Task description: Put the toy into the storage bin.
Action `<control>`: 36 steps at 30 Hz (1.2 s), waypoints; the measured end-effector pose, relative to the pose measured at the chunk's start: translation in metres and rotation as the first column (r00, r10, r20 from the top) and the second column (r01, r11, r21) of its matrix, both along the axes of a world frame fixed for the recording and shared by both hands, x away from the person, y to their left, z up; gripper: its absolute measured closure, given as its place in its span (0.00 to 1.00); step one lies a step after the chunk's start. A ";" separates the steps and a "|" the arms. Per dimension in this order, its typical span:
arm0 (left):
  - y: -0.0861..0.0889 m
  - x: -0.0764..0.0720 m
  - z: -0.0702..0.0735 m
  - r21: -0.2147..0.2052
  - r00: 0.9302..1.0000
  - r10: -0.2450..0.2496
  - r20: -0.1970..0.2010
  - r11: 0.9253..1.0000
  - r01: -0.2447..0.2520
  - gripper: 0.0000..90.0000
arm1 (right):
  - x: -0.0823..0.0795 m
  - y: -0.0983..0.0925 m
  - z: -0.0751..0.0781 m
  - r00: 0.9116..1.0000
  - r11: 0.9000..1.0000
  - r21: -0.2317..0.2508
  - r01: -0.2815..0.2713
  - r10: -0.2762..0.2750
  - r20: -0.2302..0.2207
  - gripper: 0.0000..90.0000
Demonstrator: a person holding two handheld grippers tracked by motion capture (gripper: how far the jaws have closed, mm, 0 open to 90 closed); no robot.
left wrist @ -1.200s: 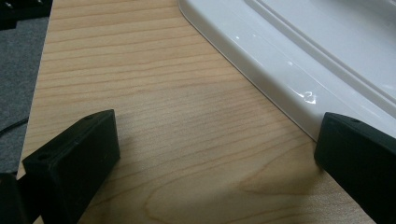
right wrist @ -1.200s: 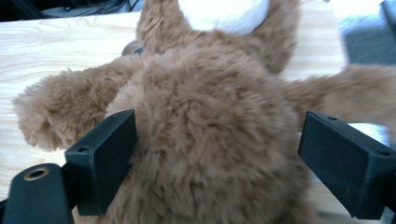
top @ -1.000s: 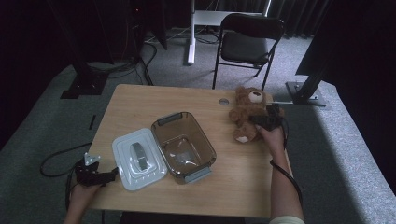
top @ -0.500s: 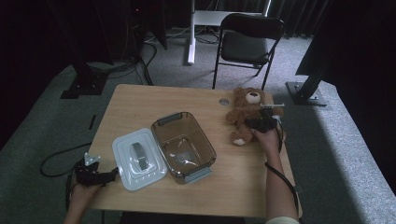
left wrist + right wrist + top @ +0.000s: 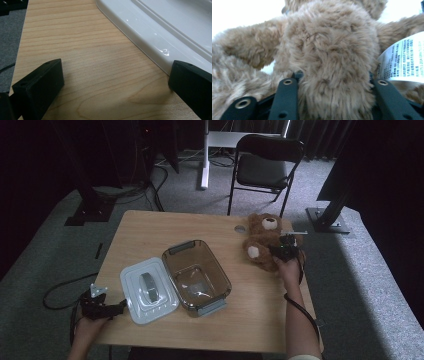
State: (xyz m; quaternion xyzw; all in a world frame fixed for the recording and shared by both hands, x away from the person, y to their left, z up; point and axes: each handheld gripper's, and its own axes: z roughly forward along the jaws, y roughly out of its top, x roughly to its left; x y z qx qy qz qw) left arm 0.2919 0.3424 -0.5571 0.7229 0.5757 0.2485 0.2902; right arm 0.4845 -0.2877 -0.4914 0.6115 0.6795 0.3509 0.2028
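A brown teddy bear (image 5: 262,237) lies on its back at the table's far right. My right gripper (image 5: 284,247) reaches onto it from the near side. Its jaws have just been closing, and in the right gripper view my right gripper (image 5: 334,100) presses on a furry limb of the bear (image 5: 329,50), with a white care label (image 5: 402,60) to the right. At the table's front left corner my left gripper (image 5: 117,306) rests open. In the left gripper view my left gripper (image 5: 116,75) holds nothing and lies beside the white lid (image 5: 162,30).
A clear brown container (image 5: 176,247) stands open mid-table with the white lid (image 5: 148,290) flat beside it on the left. The wooden table (image 5: 165,227) has a small cable hole near the bear. A black folding chair (image 5: 265,167) stands beyond the far edge.
My right hand has edged forward onto the bear. The left hand has stayed put.
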 end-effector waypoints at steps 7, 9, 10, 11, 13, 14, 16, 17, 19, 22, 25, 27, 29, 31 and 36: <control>0.000 0.000 0.000 0.000 1.000 0.000 0.000 1.000 0.000 0.01 | -0.011 0.001 0.012 1.000 1.000 -0.026 0.002 -0.001 0.025 0.70; 0.000 0.000 0.000 0.000 1.000 0.000 0.000 1.000 0.000 0.01 | -0.014 0.000 0.015 1.000 1.000 -0.021 0.000 0.001 0.028 0.70; 0.000 0.000 0.000 0.000 1.000 0.000 0.000 1.000 0.000 0.01 | -0.016 -0.001 0.016 1.000 1.000 -0.017 -0.001 0.002 0.031 0.70; 0.000 0.000 0.000 0.000 1.000 0.000 0.000 1.000 0.000 0.01 | -0.016 -0.001 0.016 1.000 1.000 -0.017 -0.001 0.002 0.031 0.70; 0.000 0.000 0.000 0.000 1.000 0.000 0.000 1.000 0.000 0.01 | -0.022 -0.004 0.022 0.999 1.000 -0.006 0.003 -0.002 0.044 0.70; 0.000 0.000 0.000 0.000 1.000 0.000 0.000 1.000 0.000 0.01 | -0.025 -0.004 0.024 0.999 1.000 -0.015 0.005 -0.004 0.051 0.70; 0.000 0.000 0.000 0.000 1.000 0.000 0.000 1.000 0.000 0.01 | -0.030 -0.002 0.031 0.998 1.000 -0.030 0.007 -0.005 0.066 0.71; 0.000 0.000 0.000 0.000 1.000 0.000 0.000 1.000 0.000 0.01 | -0.033 -0.002 0.034 0.997 0.999 -0.035 0.005 -0.002 0.076 0.72; 0.000 0.000 0.000 0.000 1.000 0.000 0.000 1.000 0.000 0.01 | -0.038 0.001 0.043 0.995 0.999 -0.046 -0.005 0.009 0.097 0.72; 0.000 0.000 0.000 0.000 1.000 0.000 0.000 1.000 0.000 0.01 | -0.046 0.006 0.057 0.991 0.999 -0.044 -0.025 0.031 0.128 0.72; 0.000 0.000 0.000 0.000 1.000 0.000 0.000 1.000 0.000 0.01 | -0.053 0.012 0.071 0.985 0.998 -0.039 -0.046 0.052 0.165 0.72; 0.000 0.000 0.000 0.000 1.000 0.000 0.000 1.000 0.000 0.01 | -0.057 0.017 0.080 0.981 0.998 -0.032 -0.056 0.061 0.185 0.72; 0.000 0.000 0.000 0.000 1.000 0.000 0.000 1.000 0.000 0.01 | -0.062 0.023 0.088 0.977 0.997 -0.030 -0.070 0.075 0.201 0.72; 0.000 0.000 0.000 0.000 1.000 0.000 0.000 1.000 0.000 0.01 | -0.066 0.030 0.096 0.972 0.996 -0.033 -0.086 0.091 0.217 0.72; 0.000 0.000 0.000 0.000 1.000 0.000 0.000 1.000 0.000 0.01 | -0.079 0.046 0.110 0.958 0.992 -0.009 -0.123 0.121 0.259 0.72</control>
